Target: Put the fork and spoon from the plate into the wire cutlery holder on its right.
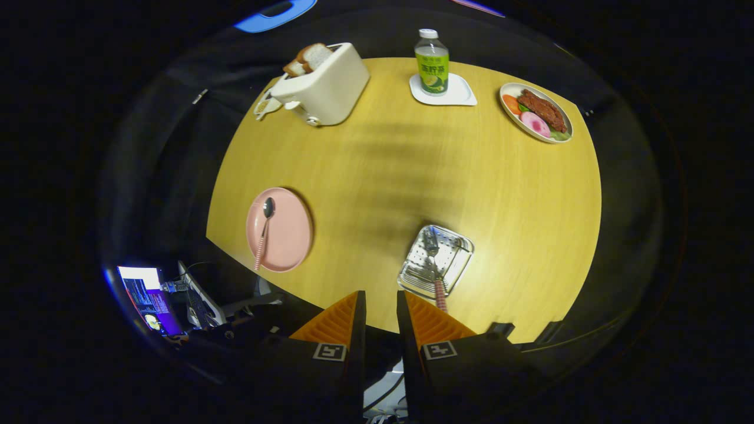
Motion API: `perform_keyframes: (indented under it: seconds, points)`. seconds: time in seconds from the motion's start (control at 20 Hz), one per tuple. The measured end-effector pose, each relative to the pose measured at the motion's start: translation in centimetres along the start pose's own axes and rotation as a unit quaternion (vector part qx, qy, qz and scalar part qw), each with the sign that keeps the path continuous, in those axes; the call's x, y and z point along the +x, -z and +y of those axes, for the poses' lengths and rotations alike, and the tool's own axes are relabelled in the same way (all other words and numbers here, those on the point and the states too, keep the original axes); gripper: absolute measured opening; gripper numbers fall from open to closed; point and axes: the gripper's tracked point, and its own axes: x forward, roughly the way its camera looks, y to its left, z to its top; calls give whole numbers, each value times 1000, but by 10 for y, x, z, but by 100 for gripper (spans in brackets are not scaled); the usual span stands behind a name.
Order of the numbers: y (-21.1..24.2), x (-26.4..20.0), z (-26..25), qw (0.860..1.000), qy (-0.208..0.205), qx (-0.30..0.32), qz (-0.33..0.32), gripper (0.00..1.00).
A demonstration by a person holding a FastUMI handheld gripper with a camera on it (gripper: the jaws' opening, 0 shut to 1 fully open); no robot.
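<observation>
Gripper (381, 306): two orange ribbed fingers (333, 321) set a narrow gap apart, nothing between them, held above the near edge of the round yellow wood-grain table (412, 171).

Wire cutlery holder (436, 262): shiny metal, rectangular, perforated base, just ahead of the right finger. Fork (435, 268) lies in it, tines away from the gripper, pink striped handle poking over the near rim.

Pink round plate (280, 229), matte, well left of the holder at the table edge. Spoon (263, 232) lies on it, dark metal bowl at the far end, pink striped handle overhanging the near rim.

Far side: cream toaster (324, 85) with bread slices (309, 59); green-labelled bottle (432, 62) on a white square coaster (462, 94); oval dish of food (536, 112). Open tabletop lies between plate and holder.
</observation>
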Motion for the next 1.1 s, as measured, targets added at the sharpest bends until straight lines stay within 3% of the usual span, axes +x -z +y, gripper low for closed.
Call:
perform_keyframes:
  seconds: [0.2, 0.6, 0.75, 1.1]
  points:
    - [5, 16, 92, 997, -62, -27, -23, 32]
    - [16, 109, 224, 992, -116, -40, 36, 33]
    - [10, 153, 249, 992, -117, -27, 45, 32]
    - [23, 231, 247, 995, -56, -21, 81, 32]
